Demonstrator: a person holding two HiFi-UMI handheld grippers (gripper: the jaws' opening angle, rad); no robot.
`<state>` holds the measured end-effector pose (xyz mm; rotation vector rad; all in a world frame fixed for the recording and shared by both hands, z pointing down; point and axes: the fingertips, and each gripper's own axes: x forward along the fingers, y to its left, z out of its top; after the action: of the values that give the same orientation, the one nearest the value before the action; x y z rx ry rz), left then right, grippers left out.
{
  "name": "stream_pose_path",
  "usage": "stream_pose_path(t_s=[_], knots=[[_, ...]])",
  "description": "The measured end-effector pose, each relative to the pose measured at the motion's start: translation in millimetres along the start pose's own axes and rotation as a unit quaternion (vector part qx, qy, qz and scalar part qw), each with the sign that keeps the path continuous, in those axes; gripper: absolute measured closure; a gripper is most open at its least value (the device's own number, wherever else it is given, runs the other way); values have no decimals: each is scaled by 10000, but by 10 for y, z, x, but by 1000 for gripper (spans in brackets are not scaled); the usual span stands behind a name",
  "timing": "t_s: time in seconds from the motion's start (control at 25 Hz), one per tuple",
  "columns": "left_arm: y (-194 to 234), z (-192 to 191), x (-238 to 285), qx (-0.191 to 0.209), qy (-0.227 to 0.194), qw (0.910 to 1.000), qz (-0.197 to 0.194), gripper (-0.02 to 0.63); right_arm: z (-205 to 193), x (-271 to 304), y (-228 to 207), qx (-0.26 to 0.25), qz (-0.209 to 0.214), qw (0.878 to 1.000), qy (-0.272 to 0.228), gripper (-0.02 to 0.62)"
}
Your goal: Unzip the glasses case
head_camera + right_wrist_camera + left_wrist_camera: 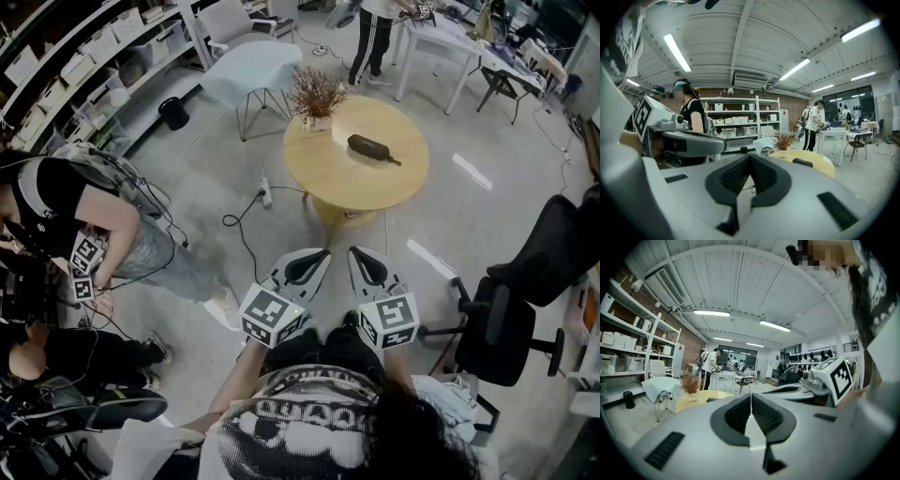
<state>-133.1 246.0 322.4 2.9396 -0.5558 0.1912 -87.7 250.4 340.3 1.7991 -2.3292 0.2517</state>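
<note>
A dark oblong glasses case (372, 147) lies on a round wooden table (323, 169), right of its middle; the right gripper view shows the glasses case (802, 162) as a dark strip on the table (818, 164). My left gripper (323, 253) and right gripper (356, 251) are held side by side close to my body, well short of the table. Both are shut with nothing between the jaws. In the left gripper view the left gripper (750, 394) points toward the table (701, 398); the right gripper (750, 156) points the same way.
A vase of dried twigs (314, 97) stands at the table's far left edge. A light chair (251, 73) is behind it, a black office chair (525, 300) at my right. A person (66, 220) crouches at my left. A cable with a power strip (265, 194) lies on the floor.
</note>
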Motion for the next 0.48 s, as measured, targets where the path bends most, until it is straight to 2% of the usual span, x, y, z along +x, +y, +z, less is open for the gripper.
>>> stream_pose_path(t_s=[0.28,0.48], knots=[[-3,3,266,-54,23,10000,-29,591,-59,3,-267,275,-57,9996,-11,595],[-32,38,643,-72,64,9999,-47,591,-65,-29,-671,256,-119,9996,6,595]])
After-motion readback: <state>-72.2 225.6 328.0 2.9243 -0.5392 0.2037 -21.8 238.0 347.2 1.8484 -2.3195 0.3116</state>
